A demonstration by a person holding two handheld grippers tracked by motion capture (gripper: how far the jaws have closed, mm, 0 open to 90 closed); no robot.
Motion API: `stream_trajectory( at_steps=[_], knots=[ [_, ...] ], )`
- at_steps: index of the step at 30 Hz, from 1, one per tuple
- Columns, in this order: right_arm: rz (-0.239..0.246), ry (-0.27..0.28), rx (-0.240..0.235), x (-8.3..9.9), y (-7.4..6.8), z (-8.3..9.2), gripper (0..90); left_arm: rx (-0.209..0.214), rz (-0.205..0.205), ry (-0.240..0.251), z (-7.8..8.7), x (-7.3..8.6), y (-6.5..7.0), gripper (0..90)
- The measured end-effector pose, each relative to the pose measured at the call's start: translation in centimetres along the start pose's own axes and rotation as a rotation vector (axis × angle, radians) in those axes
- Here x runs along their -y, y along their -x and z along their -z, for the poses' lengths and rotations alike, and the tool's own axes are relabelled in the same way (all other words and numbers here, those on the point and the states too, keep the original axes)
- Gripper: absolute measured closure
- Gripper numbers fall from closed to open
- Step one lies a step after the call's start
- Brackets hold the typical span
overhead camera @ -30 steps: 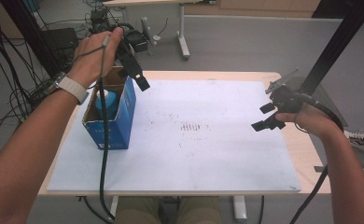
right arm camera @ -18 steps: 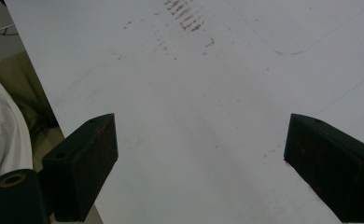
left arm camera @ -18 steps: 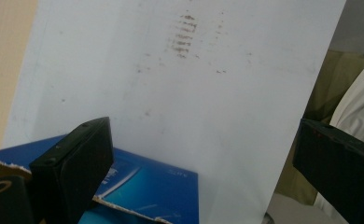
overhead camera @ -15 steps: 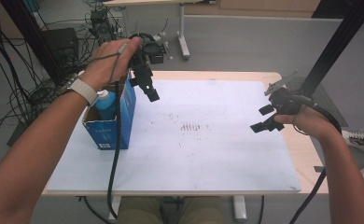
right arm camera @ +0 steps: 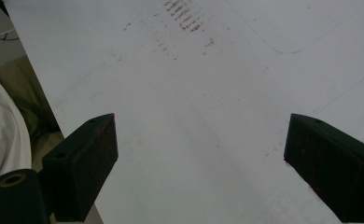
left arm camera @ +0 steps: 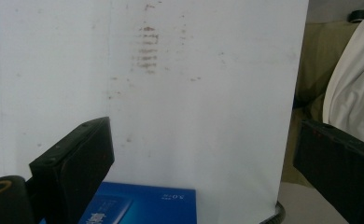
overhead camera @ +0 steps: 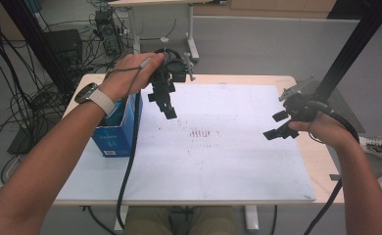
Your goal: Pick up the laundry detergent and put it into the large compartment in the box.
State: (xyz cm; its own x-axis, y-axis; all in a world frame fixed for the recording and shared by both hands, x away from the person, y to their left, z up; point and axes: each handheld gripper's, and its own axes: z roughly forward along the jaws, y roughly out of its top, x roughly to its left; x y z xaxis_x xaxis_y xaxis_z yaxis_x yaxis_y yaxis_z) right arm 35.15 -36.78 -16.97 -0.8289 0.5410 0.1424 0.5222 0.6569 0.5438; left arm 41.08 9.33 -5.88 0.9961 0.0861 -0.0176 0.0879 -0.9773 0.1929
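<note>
Black jaws stand spread on both of my tongs, with nothing between them: my left gripper [overhead camera: 165,104] hangs above the far left part of the white board [overhead camera: 218,156], just right of the blue carton [overhead camera: 116,131], and my right gripper [overhead camera: 280,125] hovers over the board's right edge, well apart from it. Seen along the left gripper's own jaws, the carton's blue face with white lettering [left arm camera: 143,207] lies low in the picture, below and between the open jaws, beside the white sheet and its patch of brownish smudges [left arm camera: 146,49]. The carton stands upright at the board's left edge, its top flaps open; my left forearm hides what is inside it. Judging by how things lie, whatever was to go into the carton looks done or nearly so, since neither tool carries anything and the board bears no loose item; what may be left is closing the flaps or moving the carton. Its cardboard looks light, stiff-sided and easy to tip.
</note>
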Motion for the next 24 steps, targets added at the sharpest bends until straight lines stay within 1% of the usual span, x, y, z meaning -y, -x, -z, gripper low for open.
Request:
stream_trajectory(
  at_steps=[4,7,8,9,11,12,15,19,22,23,24],
  knots=[
    [-0.005,-0.003,0.005,0.2,-0.1,0.2,9.7,-0.006,-0.021,-0.008,-0.5,-0.5,0.4,5.7],
    [-0.005,-0.003,0.008,0.3,-0.1,0.3,9.7,-0.012,-0.047,-0.008,-0.8,-0.9,0.9,5.7],
    [-0.007,-0.003,0.01,0.4,-0.2,0.3,9.7,-0.011,-0.049,-0.01,-0.9,-1.0,1.0,5.7],
    [-0.006,-0.004,0.011,0.4,-0.2,0.3,9.7,-0.011,-0.062,-0.013,-1.1,-1.2,1.1,5.7],
    [-0.006,-0.002,0.012,0.4,-0.2,0.4,9.7,-0.004,-0.073,-0.011,-1.4,-1.5,1.3,5.7],
    [-0.012,0.0,0.011,0.4,-0.3,0.4,9.7,-0.004,-0.083,-0.018,-1.6,-1.7,1.4,5.8],
    [-0.007,0.001,0.013,0.4,-0.3,0.4,9.7,-0.001,-0.103,-0.026,-2.2,-2.2,1.8,5.8],
    [-0.006,0.003,0.013,0.4,-0.4,0.4,9.7,0.005,-0.116,-0.031,-2.7,-2.4,1.9,5.8],
    [-0.009,0.0,0.014,0.5,-0.4,0.3,9.7,0.006,-0.121,-0.034,-3.0,-2.5,2.0,5.8],
    [-0.009,0.001,0.014,0.5,-0.4,0.3,9.7,0.01,-0.115,-0.036,-3.1,-2.5,1.9,5.8],
    [-0.009,0.001,0.015,0.5,-0.4,0.4,9.7,0.006,-0.122,-0.041,-3.2,-2.5,2.0,5.8]
  ],
)
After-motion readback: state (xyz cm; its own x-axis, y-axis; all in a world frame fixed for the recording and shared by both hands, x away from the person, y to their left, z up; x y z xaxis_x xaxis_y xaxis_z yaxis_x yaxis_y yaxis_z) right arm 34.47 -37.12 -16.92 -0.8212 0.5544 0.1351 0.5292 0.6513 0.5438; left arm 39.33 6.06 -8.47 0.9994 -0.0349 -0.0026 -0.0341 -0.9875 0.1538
